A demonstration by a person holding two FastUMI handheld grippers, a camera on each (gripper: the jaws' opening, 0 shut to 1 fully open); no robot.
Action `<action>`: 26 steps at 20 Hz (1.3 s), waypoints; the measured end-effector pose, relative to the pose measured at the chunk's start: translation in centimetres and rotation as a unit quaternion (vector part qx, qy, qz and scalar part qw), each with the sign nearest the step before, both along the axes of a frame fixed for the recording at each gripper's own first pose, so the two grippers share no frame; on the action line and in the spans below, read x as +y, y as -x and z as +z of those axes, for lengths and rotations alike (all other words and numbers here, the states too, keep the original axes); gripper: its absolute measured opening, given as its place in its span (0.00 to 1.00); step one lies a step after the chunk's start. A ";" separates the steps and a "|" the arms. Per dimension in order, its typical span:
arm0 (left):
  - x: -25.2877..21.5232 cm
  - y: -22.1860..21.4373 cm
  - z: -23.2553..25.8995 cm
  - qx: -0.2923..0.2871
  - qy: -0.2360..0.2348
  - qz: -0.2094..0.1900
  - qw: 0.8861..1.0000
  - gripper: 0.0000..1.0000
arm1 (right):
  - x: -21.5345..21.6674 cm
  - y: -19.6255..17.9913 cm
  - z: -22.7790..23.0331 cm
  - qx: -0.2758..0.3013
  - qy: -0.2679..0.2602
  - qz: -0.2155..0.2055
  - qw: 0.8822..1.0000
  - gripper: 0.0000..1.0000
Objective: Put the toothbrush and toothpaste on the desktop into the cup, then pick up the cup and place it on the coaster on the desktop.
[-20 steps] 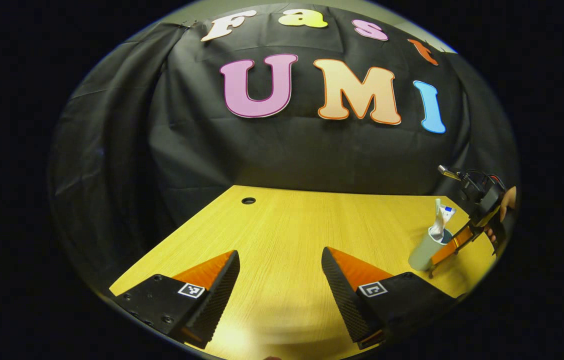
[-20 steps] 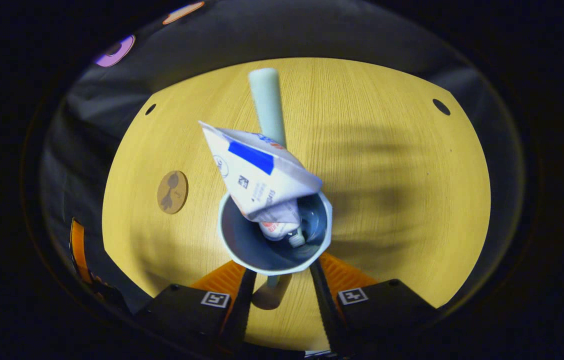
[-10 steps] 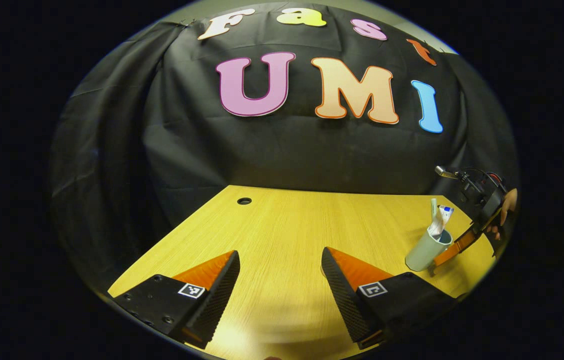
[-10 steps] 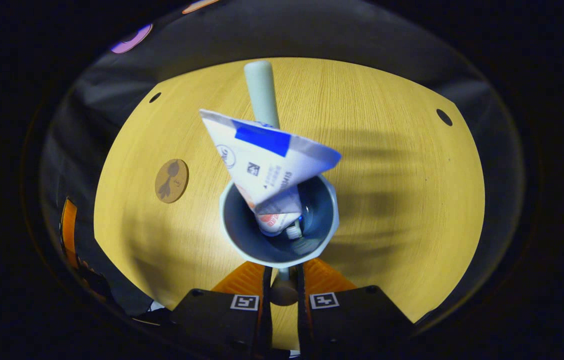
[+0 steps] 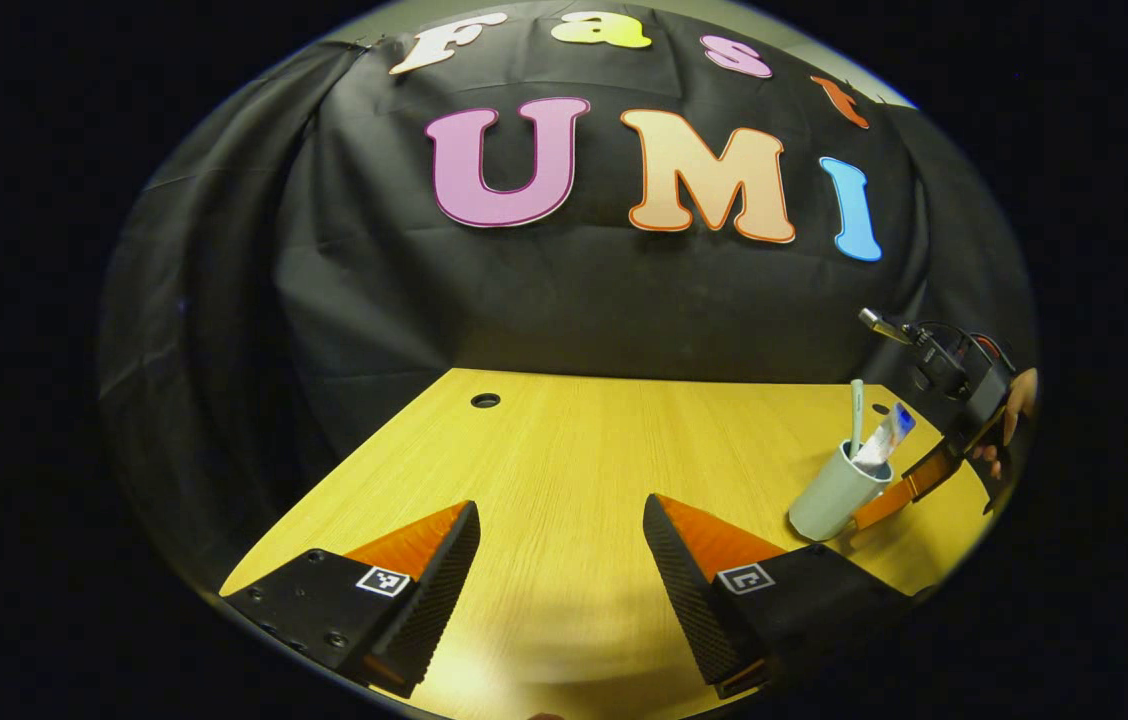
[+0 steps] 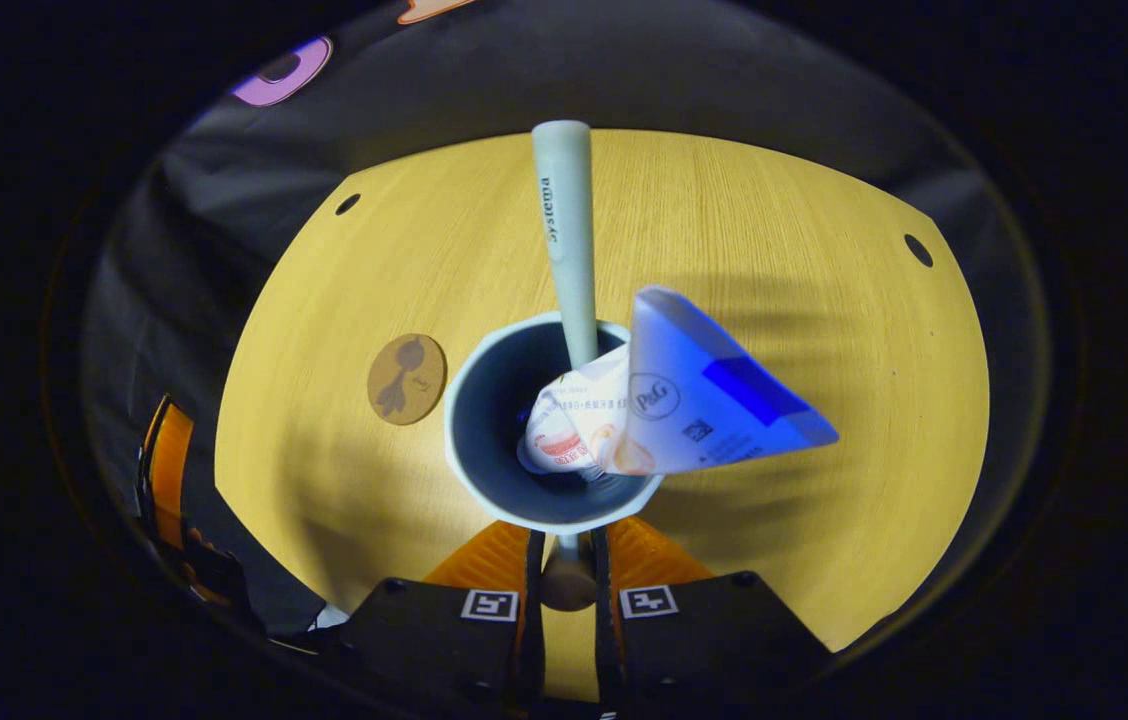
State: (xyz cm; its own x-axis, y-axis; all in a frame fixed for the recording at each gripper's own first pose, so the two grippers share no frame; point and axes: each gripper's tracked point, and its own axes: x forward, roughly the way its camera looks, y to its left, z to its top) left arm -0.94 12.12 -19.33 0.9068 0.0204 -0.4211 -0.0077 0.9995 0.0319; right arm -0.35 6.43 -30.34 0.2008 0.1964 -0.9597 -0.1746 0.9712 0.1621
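Right gripper (image 6: 564,590) pinched cup (image 6: 549,430) handle, toothbrush (image 6: 566,230) and toothpaste (image 6: 684,410) inside. Coaster (image 6: 406,378) just left of cup: carry level, lower centred. Left gripper (image 5: 561,575) spread, idle.

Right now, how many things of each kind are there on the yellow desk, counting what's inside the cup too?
Cups: 1, the cup
Toothbrushes: 1, the toothbrush standing in the cup
Toothpaste tubes: 1, the toothpaste leaning out of the cup
Coasters: 1, the coaster lying beside the cup
Total: 4
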 end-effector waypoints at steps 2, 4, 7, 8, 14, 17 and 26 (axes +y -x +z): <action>0.7 -0.1 0.0 0.001 0.001 0.000 1.000 0.95 | 2.0 -0.1 0.2 -0.002 -0.008 0.002 1.000 0.23; 1.4 -0.2 0.1 0.001 0.002 -0.001 1.000 0.95 | 4.0 0.0 0.4 -0.003 -0.018 0.007 1.000 0.23; 2.6 -0.2 -0.1 0.001 0.004 -0.001 1.000 0.95 | 6.5 0.0 0.7 -0.006 -0.025 0.015 1.000 0.22; 3.0 -0.2 -0.1 0.000 0.004 0.000 1.000 0.95 | 6.7 -0.2 0.8 -0.006 -0.026 0.016 0.999 0.23; 6.0 -0.1 -0.3 0.002 0.007 0.012 1.000 0.95 | 11.1 -1.4 0.9 -0.007 -0.026 0.026 0.999 0.22; 7.3 -0.1 -0.4 0.004 0.009 0.017 1.000 0.95 | 12.9 -1.8 0.5 -0.004 -0.020 0.034 0.999 0.22; 9.5 -0.4 -0.5 -0.001 0.015 0.025 1.000 0.95 | 15.2 -1.9 -0.7 0.001 0.038 0.068 0.997 0.22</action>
